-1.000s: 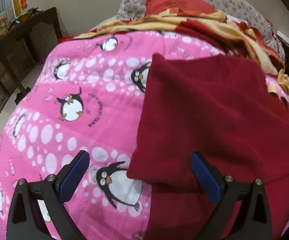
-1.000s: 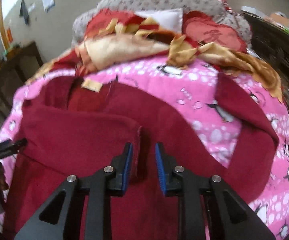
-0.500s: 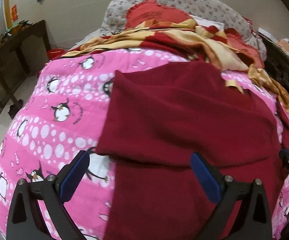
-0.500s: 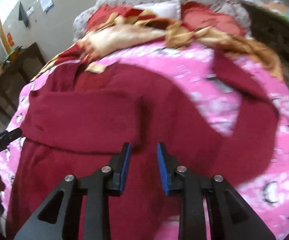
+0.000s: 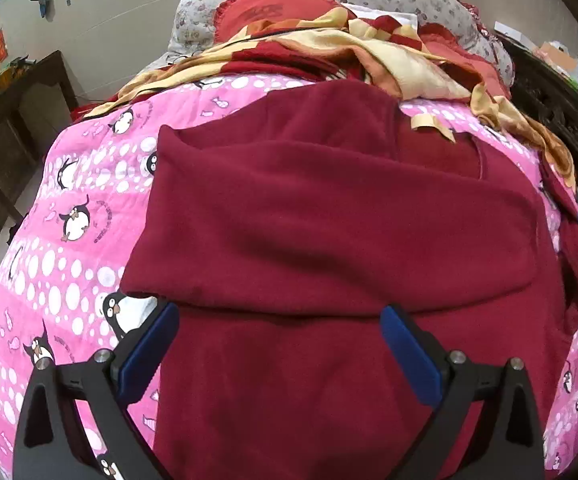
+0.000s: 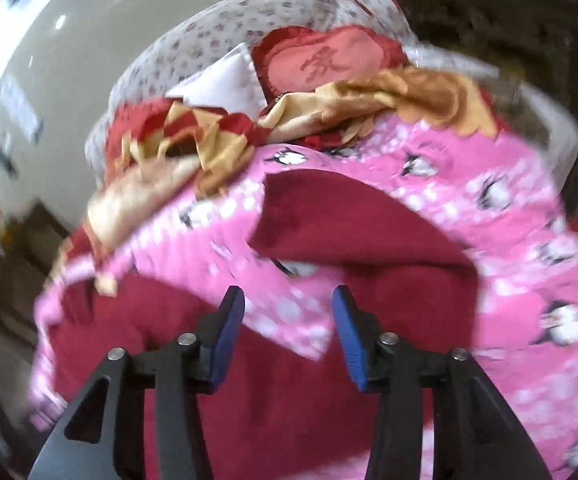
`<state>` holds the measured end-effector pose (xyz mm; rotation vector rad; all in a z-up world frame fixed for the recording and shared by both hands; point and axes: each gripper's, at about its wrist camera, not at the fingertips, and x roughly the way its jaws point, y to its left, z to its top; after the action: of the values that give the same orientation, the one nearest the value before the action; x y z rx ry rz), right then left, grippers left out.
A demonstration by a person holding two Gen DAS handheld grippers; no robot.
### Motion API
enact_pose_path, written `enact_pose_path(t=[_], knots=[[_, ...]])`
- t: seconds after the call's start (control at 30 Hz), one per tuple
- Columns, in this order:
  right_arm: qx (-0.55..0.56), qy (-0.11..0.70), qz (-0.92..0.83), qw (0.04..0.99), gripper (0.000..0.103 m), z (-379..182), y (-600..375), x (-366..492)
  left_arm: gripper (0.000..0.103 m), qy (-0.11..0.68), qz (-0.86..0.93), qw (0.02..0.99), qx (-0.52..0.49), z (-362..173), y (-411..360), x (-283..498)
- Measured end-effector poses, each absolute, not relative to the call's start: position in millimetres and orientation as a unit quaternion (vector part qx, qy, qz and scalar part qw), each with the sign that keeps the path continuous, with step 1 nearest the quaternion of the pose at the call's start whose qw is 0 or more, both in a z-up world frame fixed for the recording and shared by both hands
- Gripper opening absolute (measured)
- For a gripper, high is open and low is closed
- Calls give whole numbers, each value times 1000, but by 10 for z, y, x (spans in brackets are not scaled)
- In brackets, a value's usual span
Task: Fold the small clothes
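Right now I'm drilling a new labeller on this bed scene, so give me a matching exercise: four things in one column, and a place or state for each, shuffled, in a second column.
Things:
1. sweater
2. quilt
3. left gripper
4. heart cushion

Places or states:
A. pink with penguins, spread under the rest
B. at the far end, against the floral pillow
C. dark red, one sleeve folded across the body
D. open wide, empty, over the near part of the red fabric

Pairs: 1-C, 2-A, 3-D, 4-B
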<state>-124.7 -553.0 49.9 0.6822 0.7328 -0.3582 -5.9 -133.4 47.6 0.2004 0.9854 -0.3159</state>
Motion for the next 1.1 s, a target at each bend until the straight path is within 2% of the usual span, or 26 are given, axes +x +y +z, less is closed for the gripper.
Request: enact_pose_path(t=[0.17, 0.37, 0.4, 0.47, 0.53, 0.6, 0.8, 0.93, 1.1], knots=[[409, 347, -154, 830, 57, 263, -5644, -894, 103, 474, -142, 864, 94, 449, -1272, 12], [550, 279, -174, 768, 56, -25, -5913, -841, 103, 481, -134, 861, 95, 382, -1195, 52], [564, 270, -176, 760, 54, -53, -5945, -839, 103, 482, -133, 861, 95, 376, -1193, 53], [582, 255, -182, 751, 29, -104, -5991, -863, 103, 483, -132, 861, 94, 373, -1175, 54], [586, 257, -174, 749, 22, -112, -6001, -893, 103, 481, -133, 862, 92, 388, -1163, 49], [553, 270, -169, 770, 21, 41, -5945, -972, 103, 475, -133, 865, 91, 416, -1135, 41], [355, 367, -80, 856, 18, 970, -5575, -1319, 103, 466, -130, 871, 82, 494, -1024, 40], [285, 403, 24, 869, 18, 1529, -5199, -1415, 103, 461, -128, 875, 73, 575, -973, 26], [197, 450, 151, 858, 18, 1808, -4381, -1215, 103, 447, -129, 883, 67, 741, -838, -19]])
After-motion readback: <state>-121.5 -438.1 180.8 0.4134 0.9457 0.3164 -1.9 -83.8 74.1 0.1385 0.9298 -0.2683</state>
